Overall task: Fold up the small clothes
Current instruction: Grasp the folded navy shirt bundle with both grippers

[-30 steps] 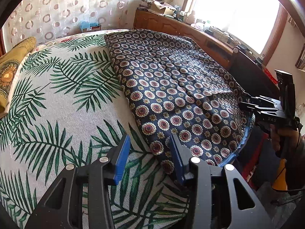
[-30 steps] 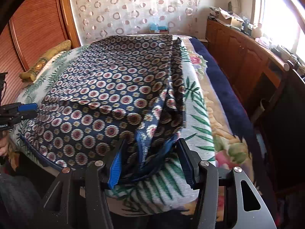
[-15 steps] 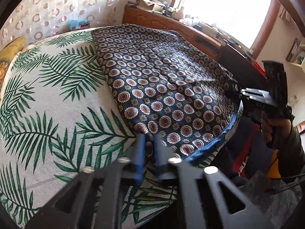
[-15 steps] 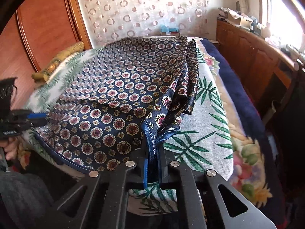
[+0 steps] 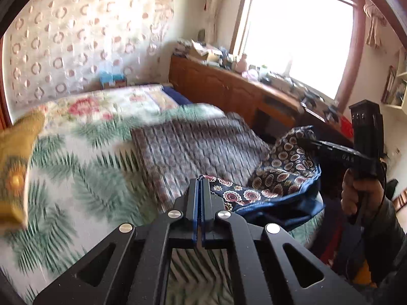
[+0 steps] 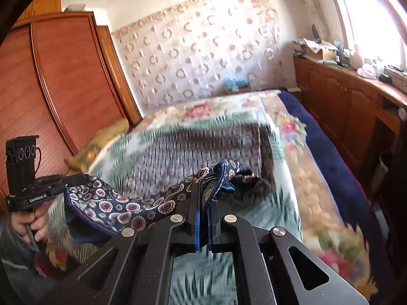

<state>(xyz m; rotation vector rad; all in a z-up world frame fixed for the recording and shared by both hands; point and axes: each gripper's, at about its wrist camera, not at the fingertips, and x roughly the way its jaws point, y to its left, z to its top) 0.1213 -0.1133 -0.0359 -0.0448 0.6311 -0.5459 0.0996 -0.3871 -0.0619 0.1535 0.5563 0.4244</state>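
A: Left wrist view: the left gripper (image 5: 199,188) is clenched on the near hem of the cloth (image 5: 277,178). What does the fabric suggest about handling?

B: It reads as thin, light and limp. It sags in a soft curve between the two tools and shows no stiffness. The surface looks smooth, so it may slip from a shallow pinch. Grip at the bound blue edge, near the corners; that seam is the firmest part.

A: And the right gripper (image 6: 202,198)?

B: Right wrist view: its fingers are closed on the other corner. The blue edge and a bunched fold rise between the pads and spill just past the tips.

A: Where does the cloth lie overall?

B: The near edge is lifted off the bed (image 5: 84,175) and hangs between the grippers. The far part rests flat on the leaf-print cover, though blur hides detail there. In the left view the hem leaves the closed fingertips to the right and runs across to the other tool.

A: Risk?

B: Uneven tension. If one side pulls ahead, the fold line will likely skew.
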